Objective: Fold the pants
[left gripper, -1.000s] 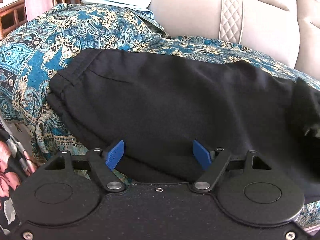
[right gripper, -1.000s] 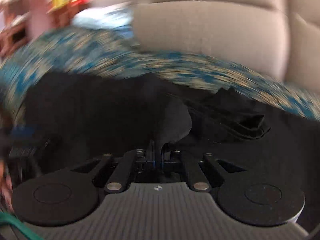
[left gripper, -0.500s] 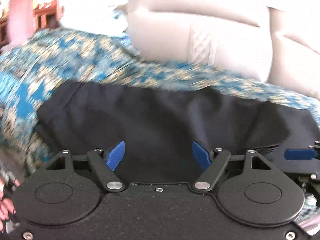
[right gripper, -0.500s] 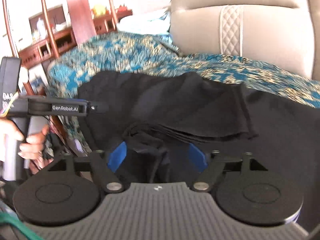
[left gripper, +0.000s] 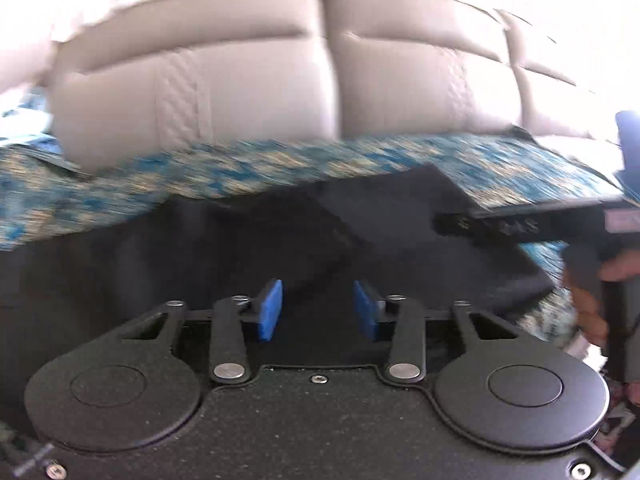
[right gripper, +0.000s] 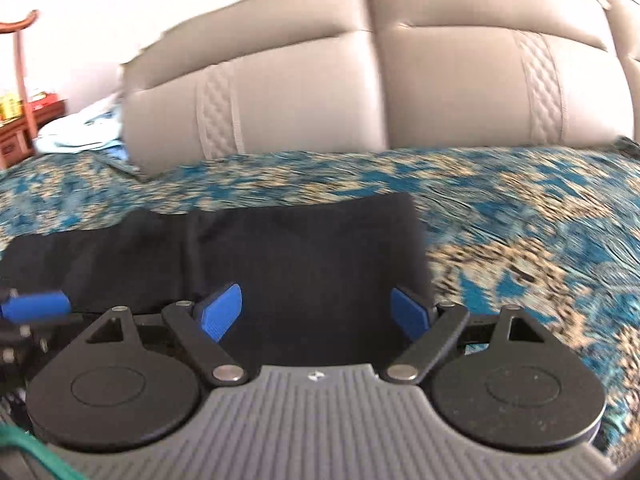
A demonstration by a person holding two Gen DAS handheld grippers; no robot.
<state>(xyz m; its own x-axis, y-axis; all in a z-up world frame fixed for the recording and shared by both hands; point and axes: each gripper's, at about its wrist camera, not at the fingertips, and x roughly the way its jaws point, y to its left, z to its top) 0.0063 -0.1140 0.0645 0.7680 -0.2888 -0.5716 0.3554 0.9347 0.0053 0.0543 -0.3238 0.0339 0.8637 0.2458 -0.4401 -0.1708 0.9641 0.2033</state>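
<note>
The black pants (left gripper: 248,248) lie folded on the blue patterned cover of a sofa; they also show in the right wrist view (right gripper: 296,252) with a straight folded edge on the right. My left gripper (left gripper: 318,312) is open, its blue pads partly closed in, low over the dark cloth and holding nothing. My right gripper (right gripper: 316,310) is wide open and empty, just above the near edge of the pants. The right gripper's body (left gripper: 560,216) shows at the right of the left wrist view; a left blue pad (right gripper: 32,305) shows at the left edge of the right wrist view.
The blue and tan patterned cover (right gripper: 520,216) spreads over the seat. Beige sofa back cushions (right gripper: 360,92) rise behind. A light blue cloth (right gripper: 80,132) lies at the far left, beside wooden furniture (right gripper: 20,92).
The right gripper has let go of the pants and opened wide; the folded leg now lies flat. Both views have swung right toward the sofa back. The left pads have moved closer together.
</note>
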